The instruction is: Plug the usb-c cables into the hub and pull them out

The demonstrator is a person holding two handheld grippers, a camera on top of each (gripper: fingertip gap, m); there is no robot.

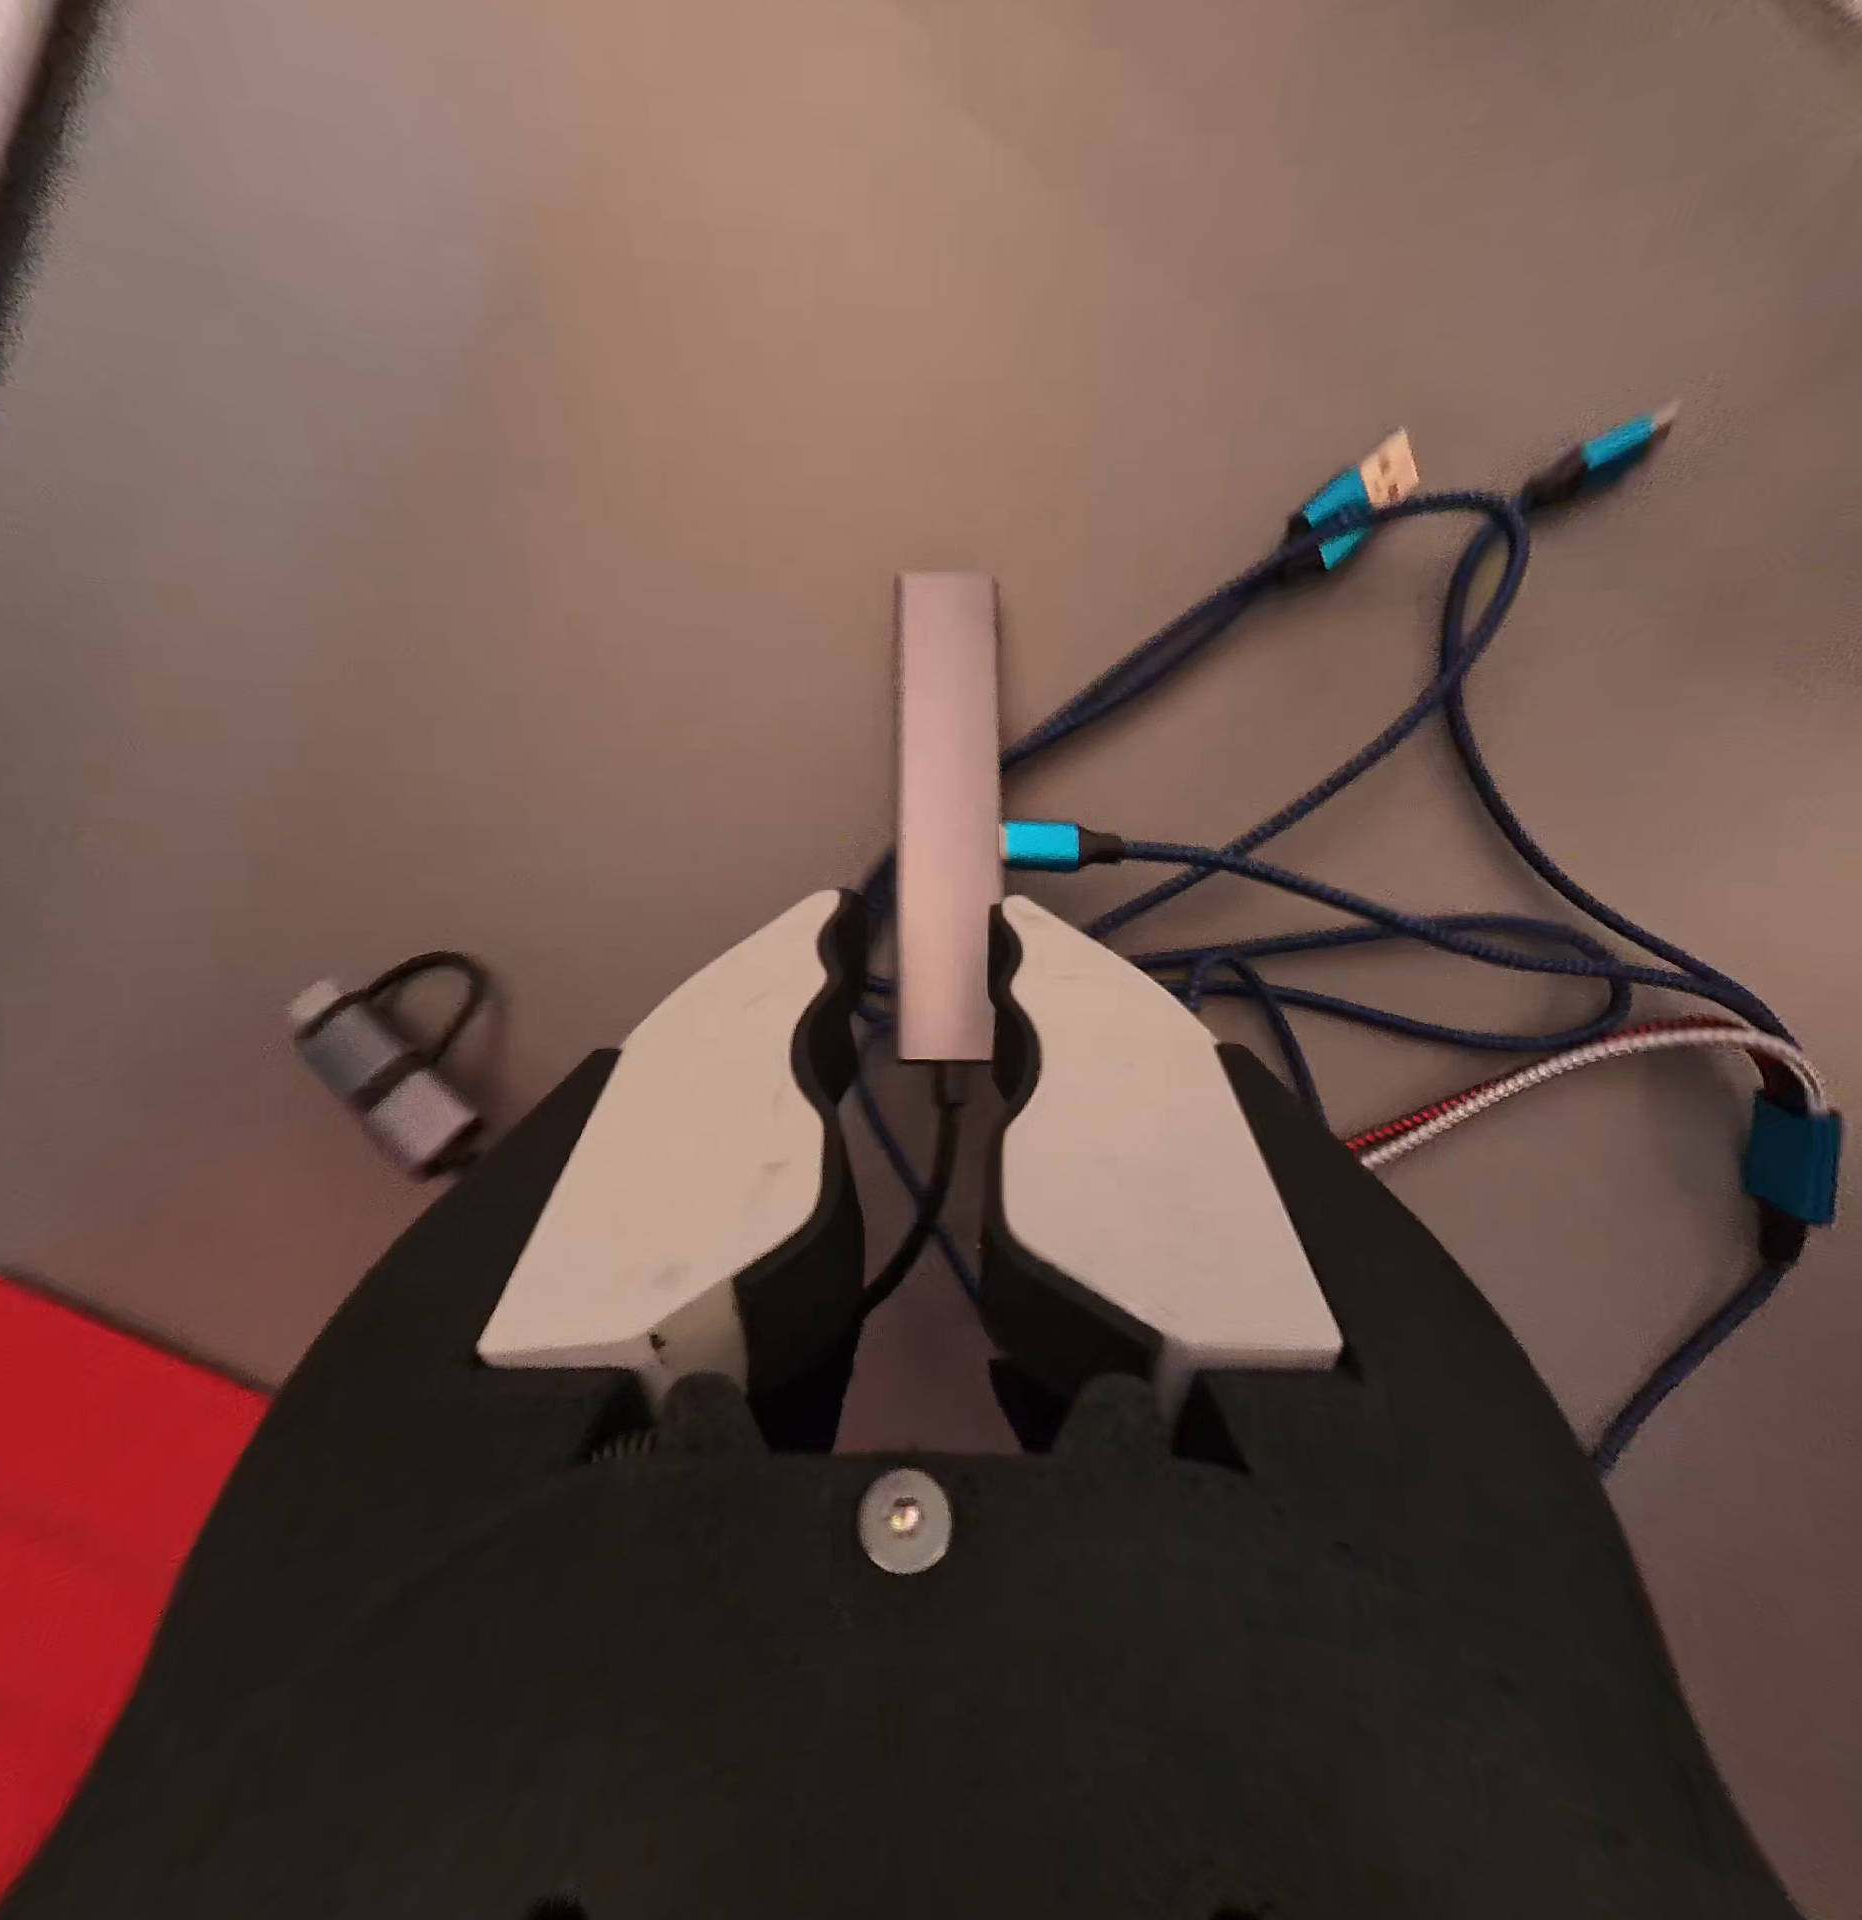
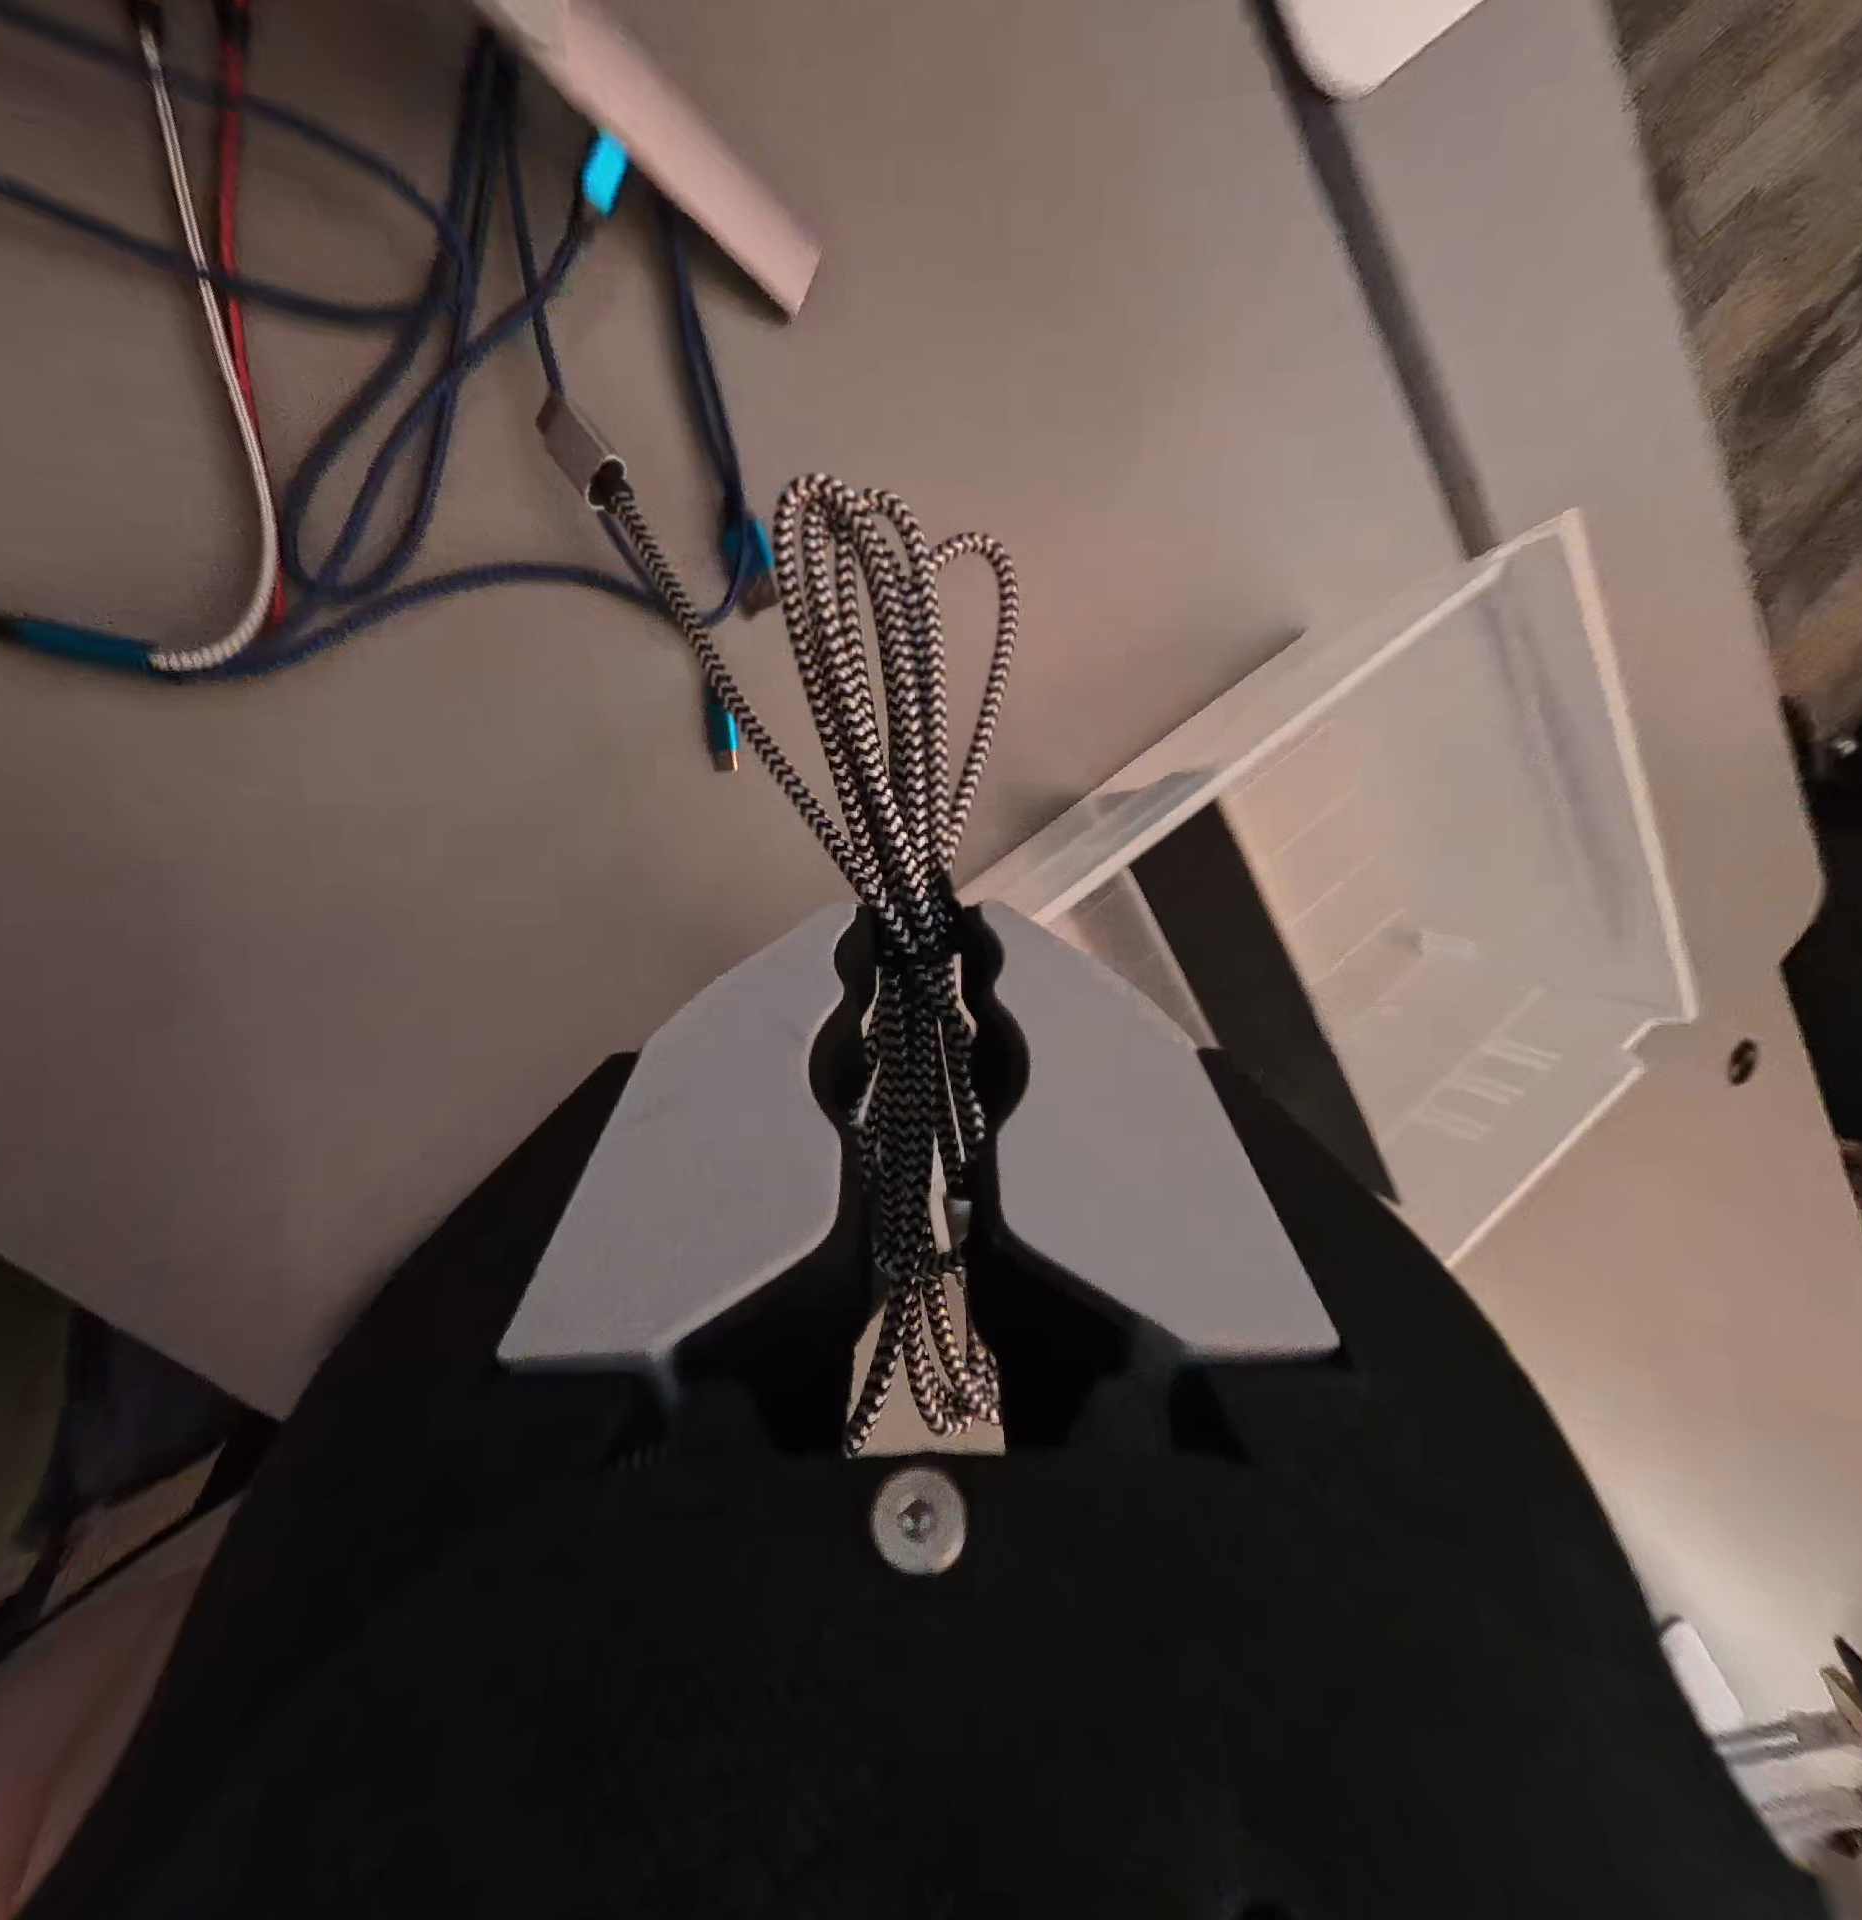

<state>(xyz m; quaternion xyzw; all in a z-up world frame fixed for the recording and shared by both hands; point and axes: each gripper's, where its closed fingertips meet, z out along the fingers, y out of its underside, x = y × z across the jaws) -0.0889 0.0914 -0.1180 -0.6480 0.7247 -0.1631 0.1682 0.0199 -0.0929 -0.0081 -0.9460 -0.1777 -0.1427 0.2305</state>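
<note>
In the left wrist view the grey bar-shaped hub (image 1: pixel 948 790) points away from me. My left gripper (image 1: pixel 925 914) is shut on its near end; the right pad touches it and a thin gap shows at the left pad. A cyan-tipped blue cable (image 1: pixel 1041 842) is plugged into the hub's right side. The hub's own black lead (image 1: pixel 942 1132) runs back between the fingers. My right gripper (image 2: pixel 911 914) is shut on a bundled black-and-white braided cable (image 2: pixel 896 644). One strand runs up left to a grey plug (image 2: pixel 579 447). The hub (image 2: pixel 698 156) shows at the top.
Several loose blue cables with cyan plugs (image 1: pixel 1353 499) and a red-and-white braided cable (image 1: pixel 1529 1081) lie right of the hub. A grey adapter with a black loop (image 1: pixel 387 1081) and a red object (image 1: pixel 75 1455) lie to the left. A clear plastic tray (image 2: pixel 1426 831) sits by the table edge. Across from one pair of fingers to the other is roughly 25 centimeters.
</note>
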